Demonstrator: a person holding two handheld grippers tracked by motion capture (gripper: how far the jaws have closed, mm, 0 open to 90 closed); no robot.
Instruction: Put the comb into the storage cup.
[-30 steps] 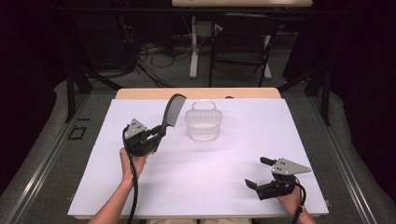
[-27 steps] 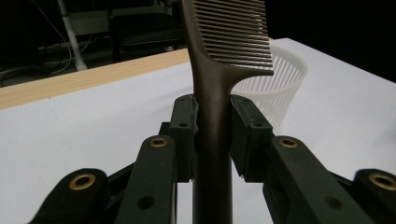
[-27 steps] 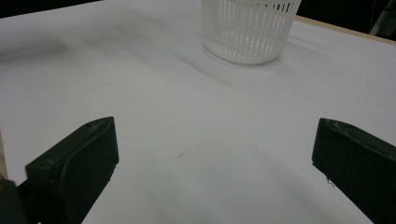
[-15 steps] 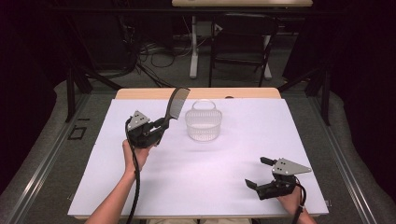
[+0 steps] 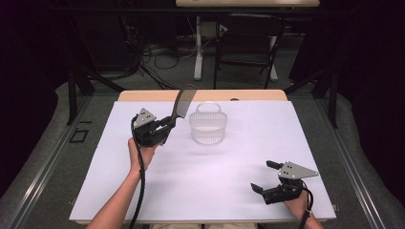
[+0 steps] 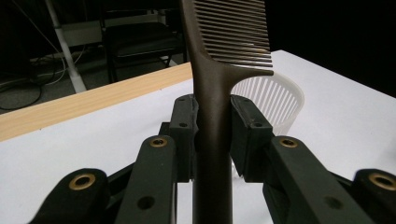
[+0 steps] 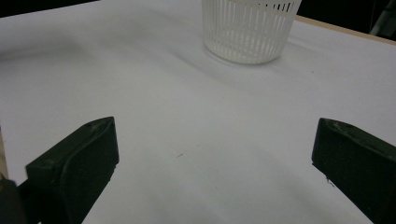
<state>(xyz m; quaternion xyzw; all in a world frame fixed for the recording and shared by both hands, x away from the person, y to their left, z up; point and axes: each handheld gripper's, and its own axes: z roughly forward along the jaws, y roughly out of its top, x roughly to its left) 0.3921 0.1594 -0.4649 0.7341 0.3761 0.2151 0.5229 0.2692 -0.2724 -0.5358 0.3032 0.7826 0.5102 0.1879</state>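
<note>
— Dark brown comb, clamped by its handle between the two pads of the left gripper. Standing nearly straight up out of the jaws, teeth off to one side above the pads.

— Same grip from the high view?

— Yes: comb rising at a slant from the left gripper, toothed end up and beyond the jaw tips, lifted clear of the white sheet. Held up in the left hand.

— And past the jaws?

— White slatted basket, just behind the comb's handle and to the side of the teeth, standing upright on the sheet. Wooden table edge farther off, on the other side of the handle. In the high view, basket just beside the comb, not touching it as far as can be told.

— Right gripper?

— Right gripper low over the sheet, jaws spread wide apart, nothing between them. From its own view, one black jaw at each lower corner, bare white sheet in the gap, basket well ahead of the tips and a little toward the centre. Well apart from the comb.
</note>
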